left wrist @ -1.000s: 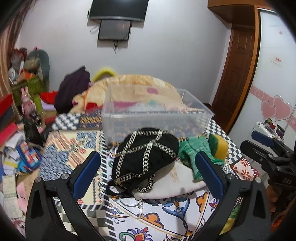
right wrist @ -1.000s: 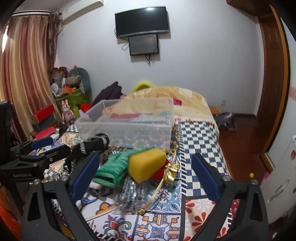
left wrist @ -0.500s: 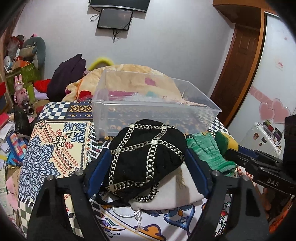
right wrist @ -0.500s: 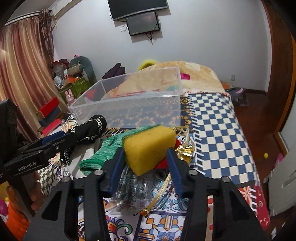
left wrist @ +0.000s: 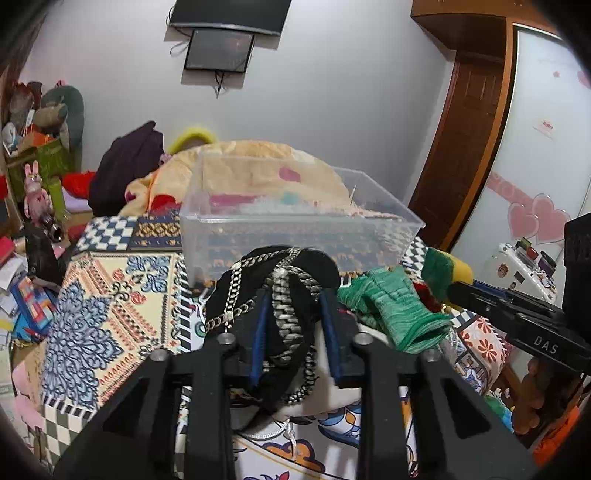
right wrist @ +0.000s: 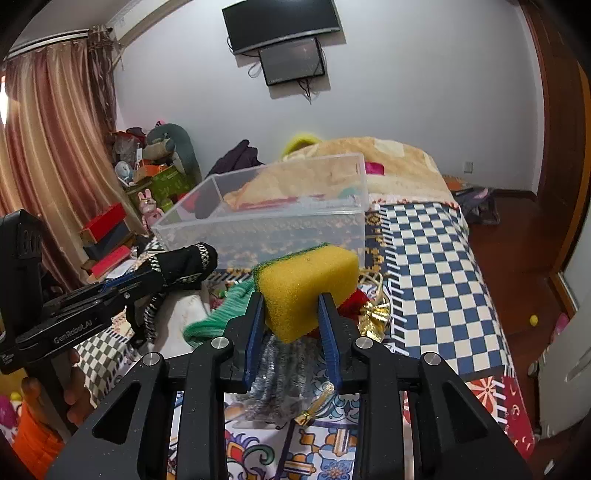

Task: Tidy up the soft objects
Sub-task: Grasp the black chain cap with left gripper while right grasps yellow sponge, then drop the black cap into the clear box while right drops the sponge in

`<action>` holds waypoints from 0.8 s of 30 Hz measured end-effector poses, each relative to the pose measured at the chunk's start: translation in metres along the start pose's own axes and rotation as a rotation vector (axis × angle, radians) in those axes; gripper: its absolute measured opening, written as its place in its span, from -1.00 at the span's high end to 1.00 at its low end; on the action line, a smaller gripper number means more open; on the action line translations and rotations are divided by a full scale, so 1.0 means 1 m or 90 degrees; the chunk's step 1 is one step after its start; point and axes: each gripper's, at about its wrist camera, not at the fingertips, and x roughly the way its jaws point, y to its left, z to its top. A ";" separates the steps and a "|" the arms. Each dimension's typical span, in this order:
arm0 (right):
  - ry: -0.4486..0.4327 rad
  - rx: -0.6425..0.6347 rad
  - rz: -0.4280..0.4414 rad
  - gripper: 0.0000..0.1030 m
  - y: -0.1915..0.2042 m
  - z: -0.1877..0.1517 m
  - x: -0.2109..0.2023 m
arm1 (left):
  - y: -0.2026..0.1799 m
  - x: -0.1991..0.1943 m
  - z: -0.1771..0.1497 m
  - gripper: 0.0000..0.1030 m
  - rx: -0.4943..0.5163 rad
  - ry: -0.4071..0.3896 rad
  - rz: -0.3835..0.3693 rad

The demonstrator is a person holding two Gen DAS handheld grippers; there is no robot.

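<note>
Now, left gripper (left wrist: pixel 293 314): clamped on the black knitted hat with silver chains (left wrist: pixel 269 295), at the pile.
Clear plastic bin (left wrist: pixel 295 229): just behind; lift over its rim.
Right gripper (right wrist: pixel 291 314): squeezing the yellow sponge with green scourer (right wrist: pixel 306 284); release inside.

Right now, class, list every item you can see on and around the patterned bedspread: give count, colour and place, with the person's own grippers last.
Clear plastic storage bin: one, transparent, on the bedspread behind the pile.
Black knitted hat with silver chains: one, clamped in the left gripper.
Yellow sponge with green scouring layer: one, clamped in the right gripper.
Green knitted glove: one, right of the hat.
Gold ribbon bow: one, beside the sponge.
Wall-mounted black television: one, high on the white wall.
Patterned bedspread: one, multicoloured.
Left gripper: shut.
Right gripper: shut.
</note>
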 end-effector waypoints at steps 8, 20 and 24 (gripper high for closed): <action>-0.024 -0.022 0.000 0.48 0.010 0.009 -0.011 | -0.001 -0.025 0.014 0.69 0.002 -0.038 -0.013; -0.066 -0.050 0.000 0.48 0.019 0.043 -0.016 | -0.001 -0.053 0.062 0.69 0.013 -0.100 -0.039; -0.073 -0.054 0.002 0.48 0.020 0.054 -0.011 | 0.004 -0.050 0.078 0.69 0.003 -0.099 -0.063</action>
